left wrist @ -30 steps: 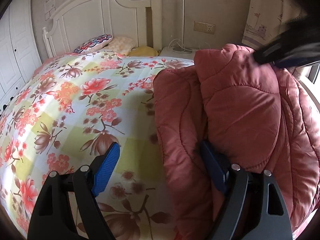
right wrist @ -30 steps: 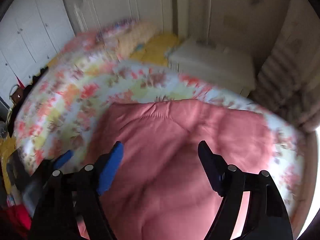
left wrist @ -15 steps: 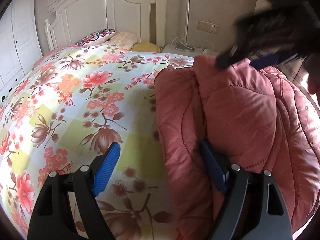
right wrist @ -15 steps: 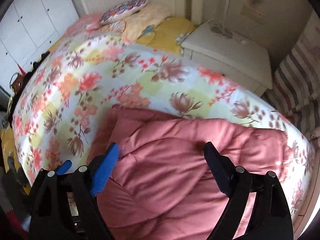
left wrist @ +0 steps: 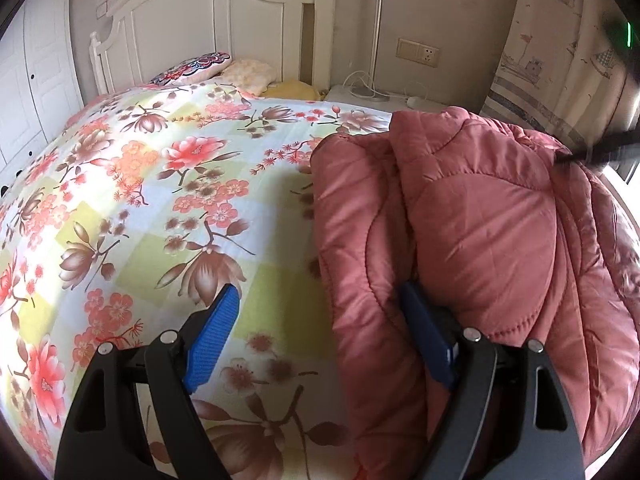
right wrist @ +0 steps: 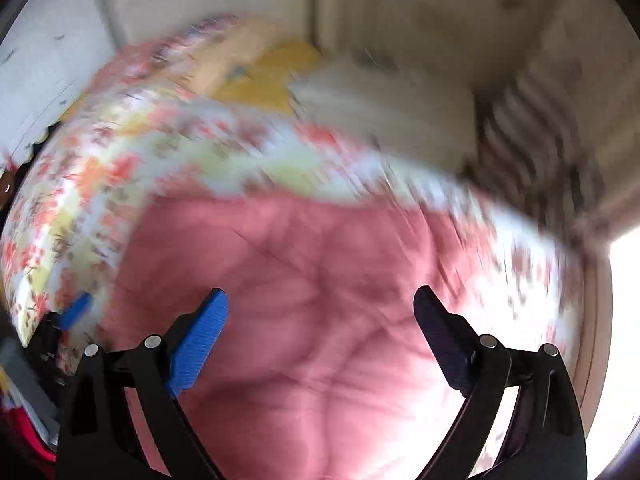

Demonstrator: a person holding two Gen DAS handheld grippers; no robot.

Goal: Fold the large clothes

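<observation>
A pink quilted jacket [left wrist: 480, 220] lies folded in thick layers on the right side of the floral bedspread [left wrist: 160, 200]. My left gripper [left wrist: 318, 292] stands open at the jacket's left edge. Its right finger is tucked under an upper fold, and its left finger hangs over bare bedspread. In the blurred right wrist view my right gripper [right wrist: 320, 294] hovers over the jacket [right wrist: 300, 280], pointing steeply down. Its jaws are opening, with only the jacket's surface below the gap. The left gripper's blue pad [right wrist: 76, 316] shows at the lower left there.
A white headboard [left wrist: 200, 20] and pillows [left wrist: 192, 70] are at the bed's far end. A white nightstand [left wrist: 360, 96] with cables stands beside it, a patterned curtain [left wrist: 560, 60] at right, and a white wardrobe [left wrist: 36, 80] at left. The bedspread's left half lies bare.
The right gripper's jaws have spread wider and it has swung off the jacket's top edge towards the right, blurring its view. The left gripper has stayed put.
</observation>
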